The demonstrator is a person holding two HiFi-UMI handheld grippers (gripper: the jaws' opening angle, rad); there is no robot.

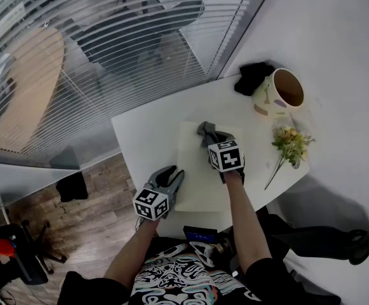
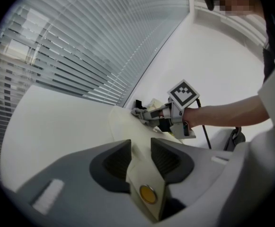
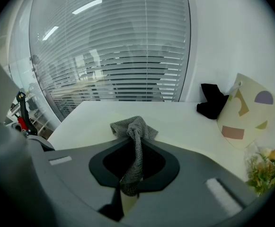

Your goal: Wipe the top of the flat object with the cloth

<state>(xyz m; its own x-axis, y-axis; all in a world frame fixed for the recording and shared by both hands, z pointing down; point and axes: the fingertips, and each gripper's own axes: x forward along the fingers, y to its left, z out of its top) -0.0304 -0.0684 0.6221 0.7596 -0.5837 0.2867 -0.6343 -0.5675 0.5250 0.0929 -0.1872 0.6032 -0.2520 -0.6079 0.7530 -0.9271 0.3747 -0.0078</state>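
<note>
right claw (image 1: 212,138) of mine is pinching the grey cloth (image 1: 204,130), jaws nearly together on a twisted strand. the bunched end is resting on the far part of the cream flat mat (image 1: 197,167). left claw (image 1: 173,178) is clamping the mat's left edge, jaws closed on it, over the white table (image 1: 146,132).

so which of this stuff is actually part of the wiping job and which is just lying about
In the job: grey cloth in the right tool; cream flat mat, edge pinched by the left tool.
Lying about: patterned cup, black bundle, flower sprig.
</note>
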